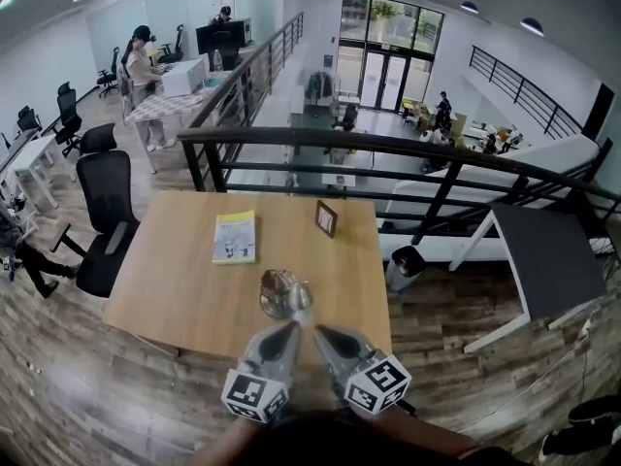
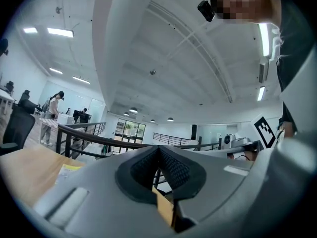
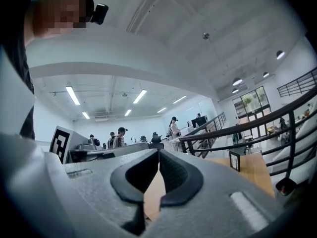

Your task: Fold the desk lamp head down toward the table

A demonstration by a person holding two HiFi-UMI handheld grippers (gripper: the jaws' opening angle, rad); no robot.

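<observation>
- Left gripper (image 1: 290, 328) and right gripper (image 1: 319, 332): both are closed on nothing, with the jaws pressed together. I hold them level and side by side, tips aimed at the lamp, which I judge to be an approach posture.
- Desk lamp (image 1: 282, 293): it stands untouched near the front edge of the tabletop (image 1: 175, 299), just ahead of both tips. I cannot tell its head angle from above.
- Booklet (image 1: 235, 237) and small frame (image 1: 326, 217): both lie farther back, apart from the lamp.
- Dark bin (image 1: 405, 266): it stands on the floor beside the tabletop, contents not discernible.
</observation>
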